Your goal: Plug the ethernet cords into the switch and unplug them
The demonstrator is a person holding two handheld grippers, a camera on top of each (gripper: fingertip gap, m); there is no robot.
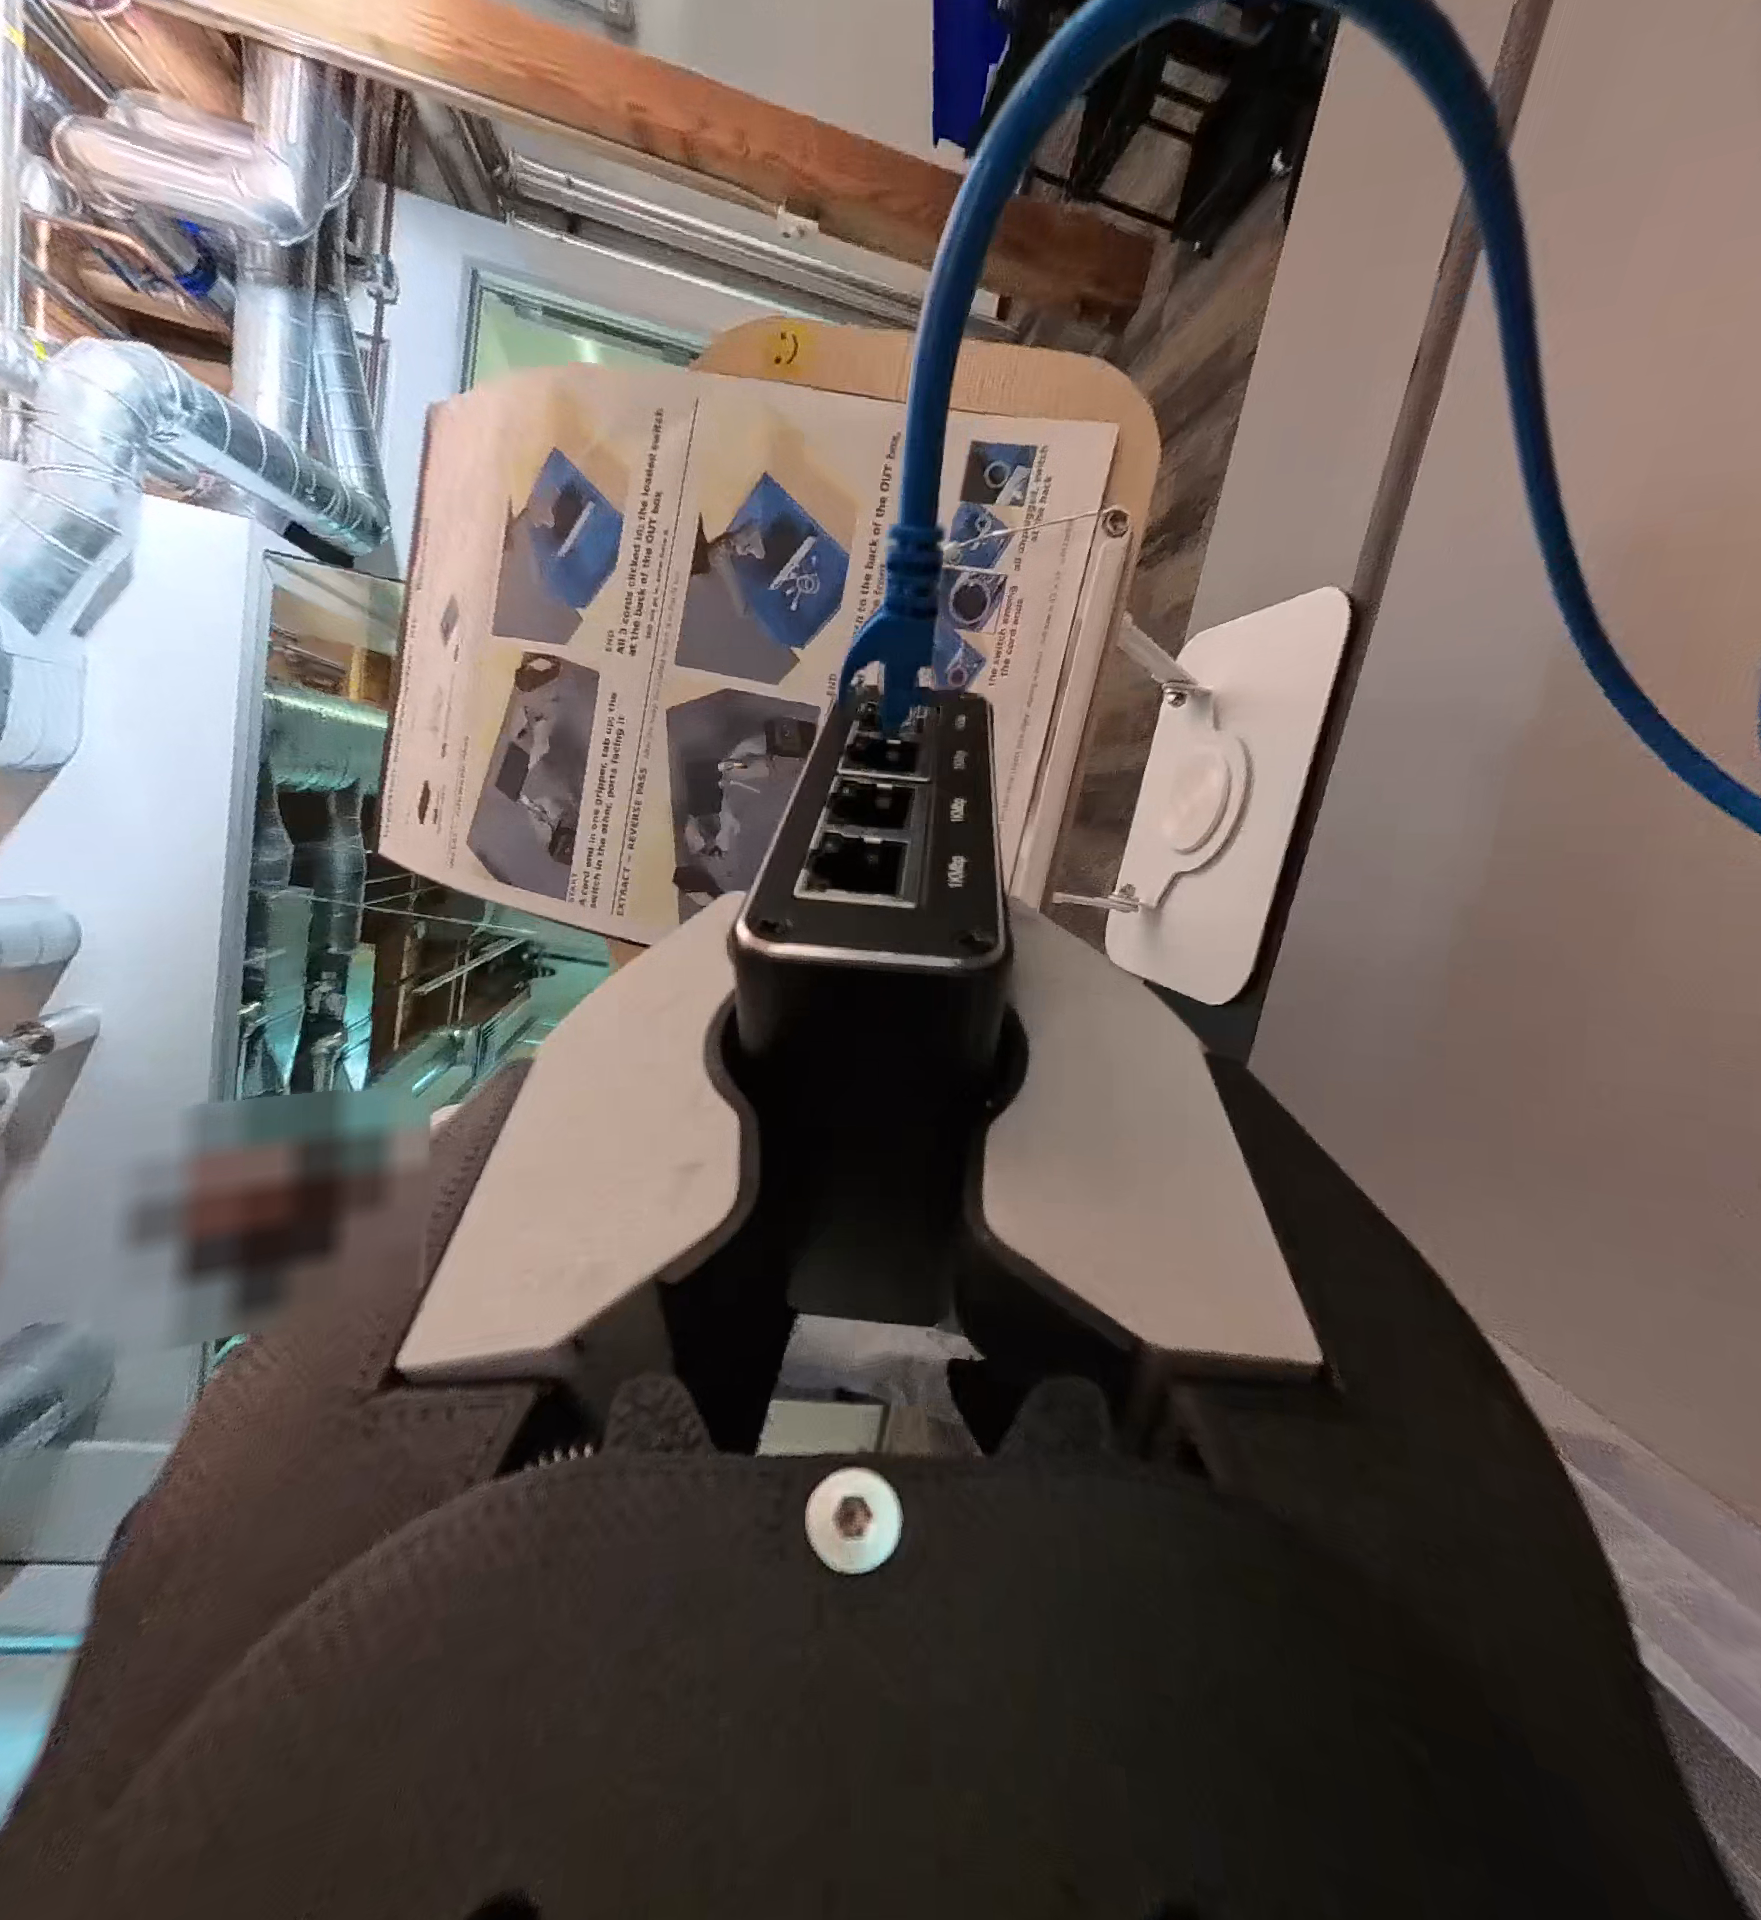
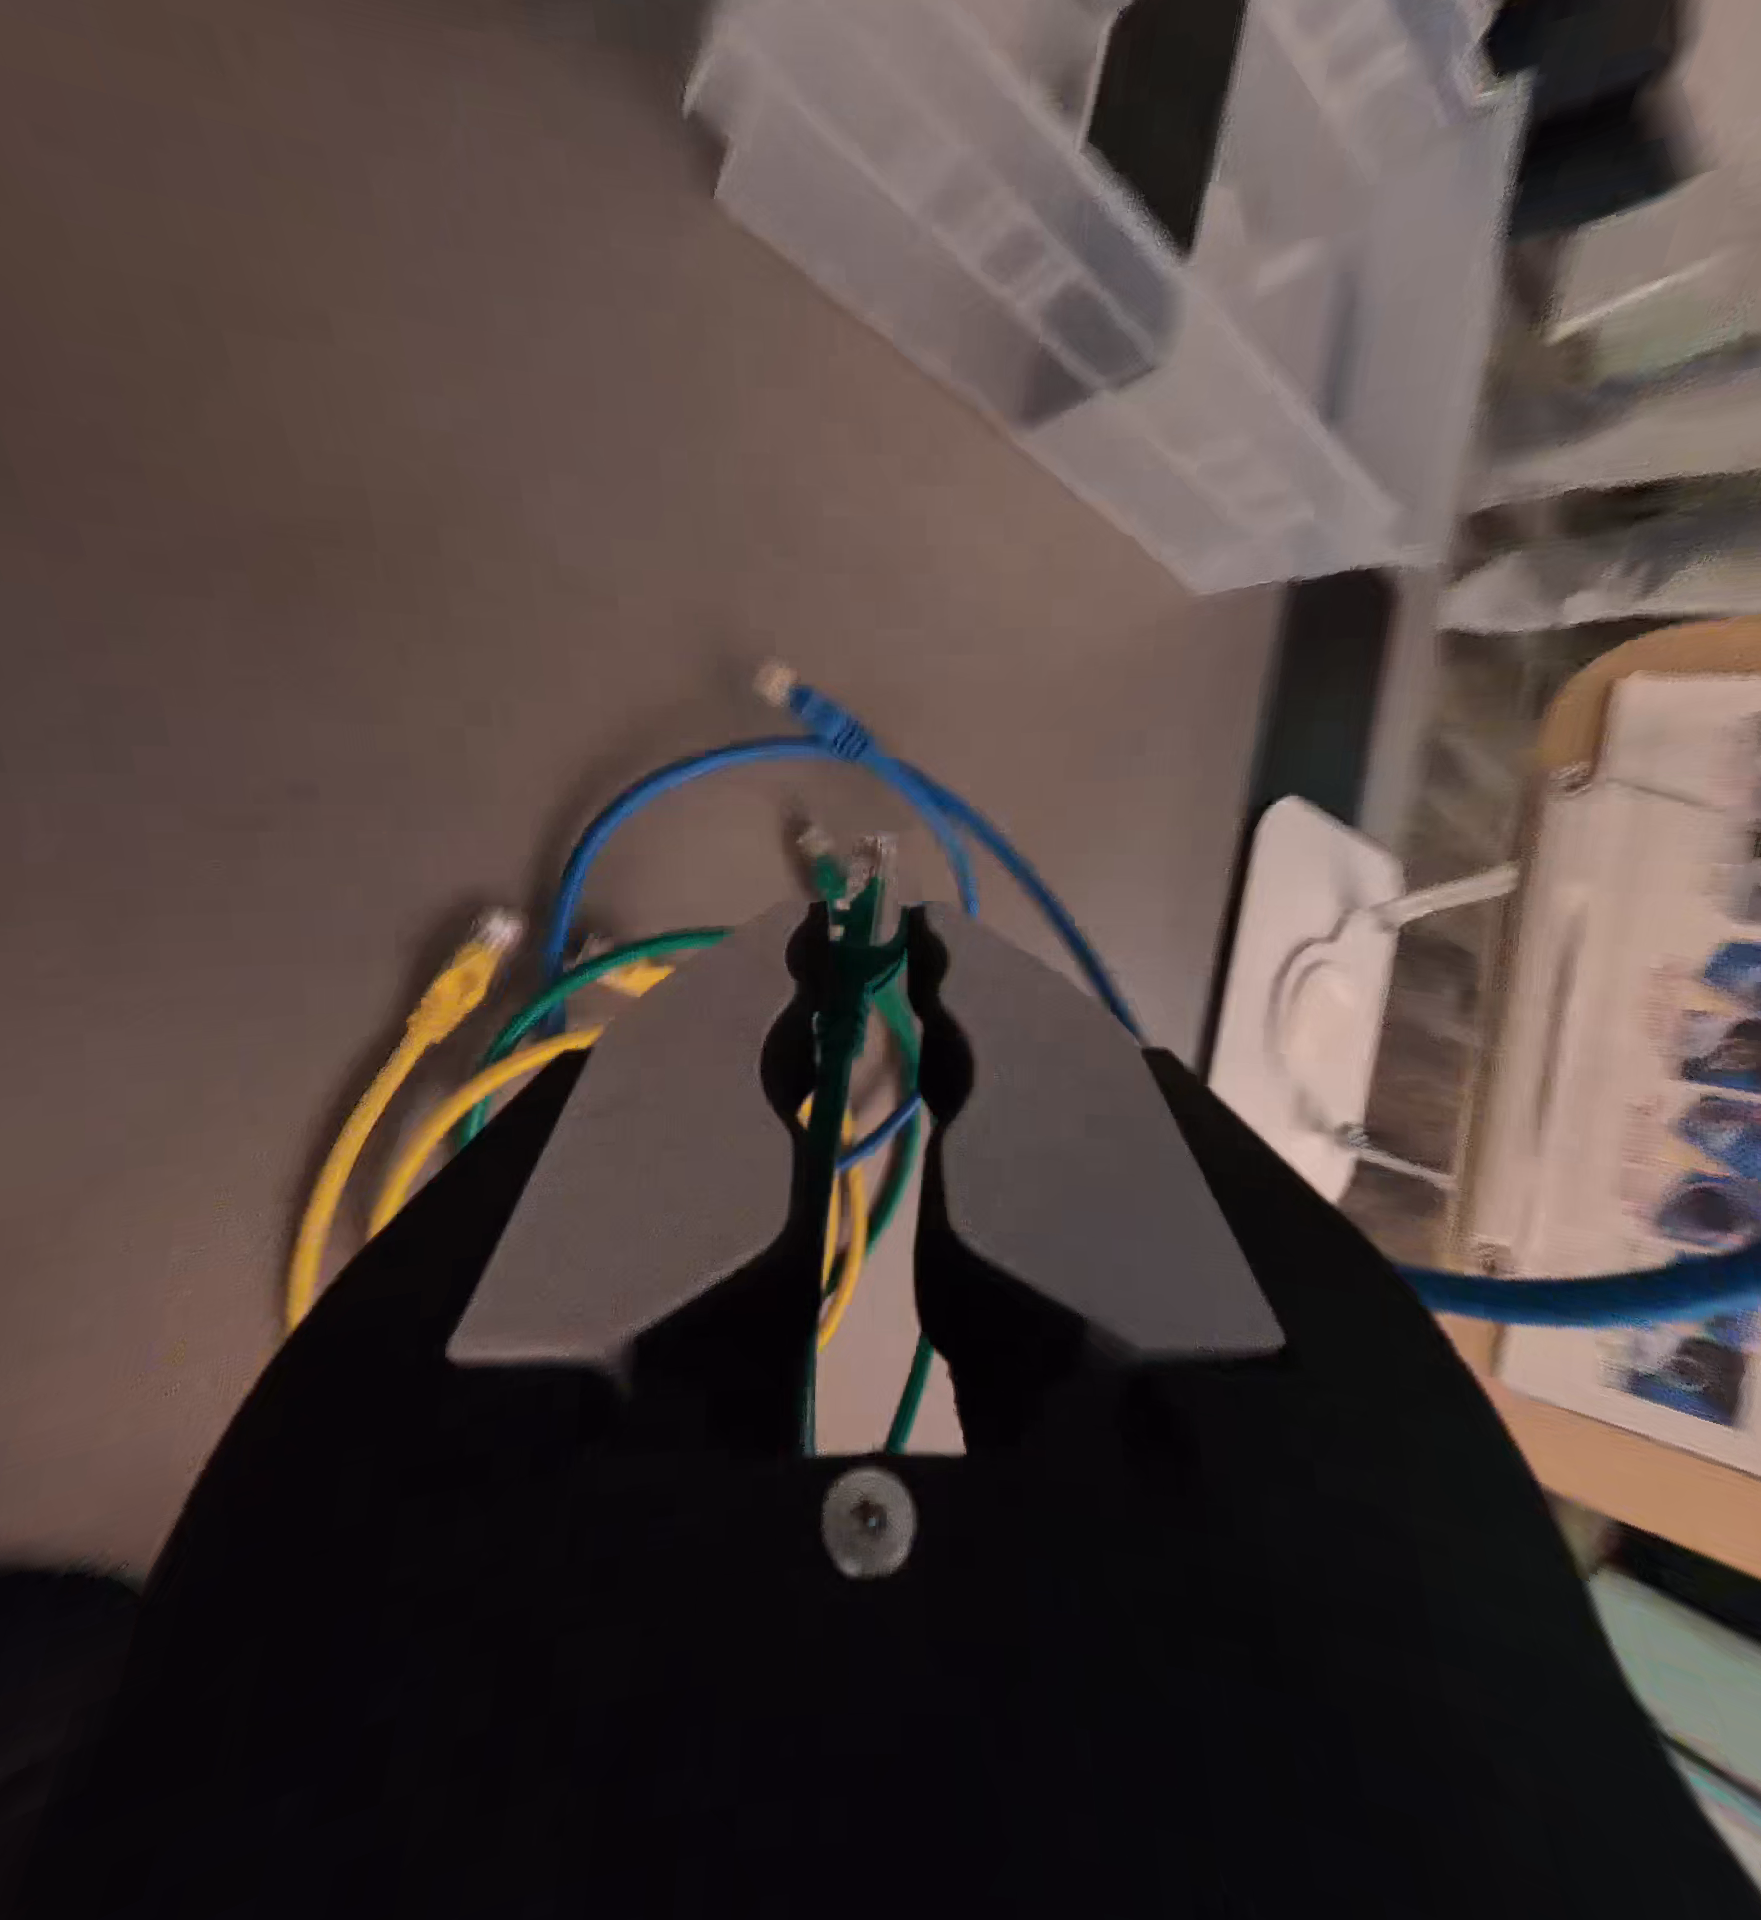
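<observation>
Both grippers clamped: left gripper (image 1: 871, 1023) on switch (image 1: 881, 894), right gripper (image 2: 855, 925) on green cord (image 2: 834, 1039).

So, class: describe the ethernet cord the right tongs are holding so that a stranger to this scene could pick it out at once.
Start at the grey-brown tabletop in the right wrist view, where loose cords lie in a tangle. Just above it the right tongs are shut on the green cord, its clear plug poking past the tips. The yellow cord and blue cord lie free; only the green is gripped.

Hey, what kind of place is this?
Probably a workshop or lab bench: silver ducts and a wooden beam overhead, an instruction sheet on a stand, a clear plastic bin on the table.
</observation>
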